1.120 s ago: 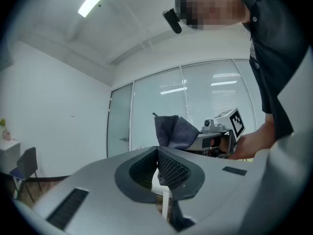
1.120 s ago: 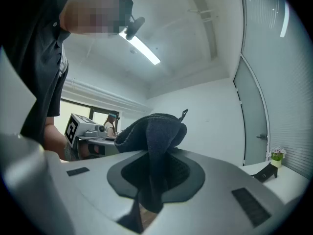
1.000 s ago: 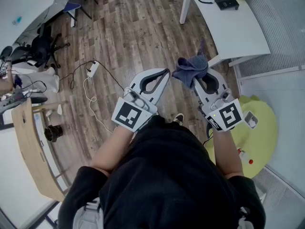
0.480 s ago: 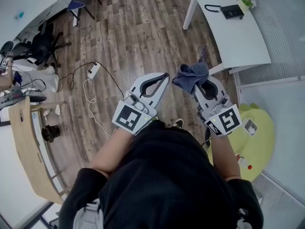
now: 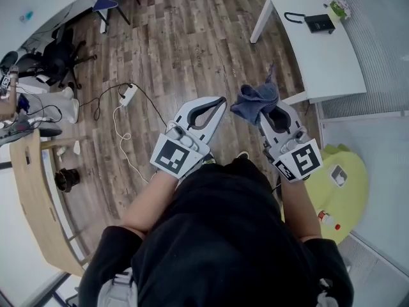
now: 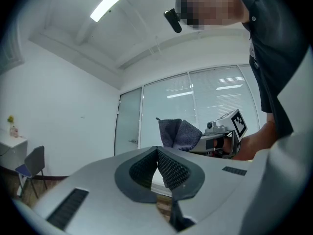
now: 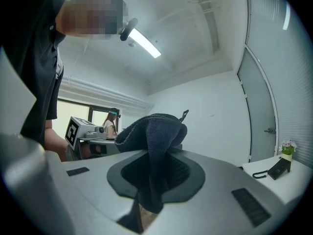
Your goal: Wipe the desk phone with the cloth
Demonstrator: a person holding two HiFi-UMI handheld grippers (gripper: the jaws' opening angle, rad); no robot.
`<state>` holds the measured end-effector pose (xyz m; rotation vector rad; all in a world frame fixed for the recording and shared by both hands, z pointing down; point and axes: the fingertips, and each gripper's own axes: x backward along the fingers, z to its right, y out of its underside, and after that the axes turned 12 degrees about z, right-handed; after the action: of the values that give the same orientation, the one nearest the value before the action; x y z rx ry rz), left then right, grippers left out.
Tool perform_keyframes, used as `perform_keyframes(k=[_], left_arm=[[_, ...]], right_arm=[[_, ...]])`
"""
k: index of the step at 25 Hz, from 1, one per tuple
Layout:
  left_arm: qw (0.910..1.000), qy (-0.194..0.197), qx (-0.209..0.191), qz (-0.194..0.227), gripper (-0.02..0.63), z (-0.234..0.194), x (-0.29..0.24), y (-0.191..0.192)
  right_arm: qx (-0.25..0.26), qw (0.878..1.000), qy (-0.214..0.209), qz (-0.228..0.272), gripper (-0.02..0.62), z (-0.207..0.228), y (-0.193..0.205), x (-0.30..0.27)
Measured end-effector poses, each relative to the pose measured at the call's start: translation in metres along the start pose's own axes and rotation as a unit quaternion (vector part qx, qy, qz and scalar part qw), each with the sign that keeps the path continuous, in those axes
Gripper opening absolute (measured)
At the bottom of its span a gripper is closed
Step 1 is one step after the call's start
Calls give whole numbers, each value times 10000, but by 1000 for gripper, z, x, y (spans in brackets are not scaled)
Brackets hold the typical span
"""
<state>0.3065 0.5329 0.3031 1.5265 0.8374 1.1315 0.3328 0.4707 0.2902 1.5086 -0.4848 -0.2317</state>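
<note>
One cloth (image 5: 254, 100), clamped in right gripper (image 5: 269, 110) ready for wiping, was well short of desk phone (image 5: 319, 22); left gripper (image 5: 220, 101) was pinched shut, empty.

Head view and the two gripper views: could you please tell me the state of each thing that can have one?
left tool: shut, nothing between its jaws.
right tool: shut on the cloth.
cloth: bunched up, held in the air above the floor.
desk phone: lying on the white desk, untouched, far from both tools.
</note>
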Motion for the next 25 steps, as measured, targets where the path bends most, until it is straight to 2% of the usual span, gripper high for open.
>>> perform_keyframes(k=[12, 25], left_arm=[[9998, -97, -150, -50, 11, -51, -41, 15], [9991, -218, -240, -258, 11, -124, -141, 33]], right_arm=[[-109, 9997, -145, 159, 71, 49, 12, -46], [-176, 9990, -345, 205, 71, 159, 17, -105]])
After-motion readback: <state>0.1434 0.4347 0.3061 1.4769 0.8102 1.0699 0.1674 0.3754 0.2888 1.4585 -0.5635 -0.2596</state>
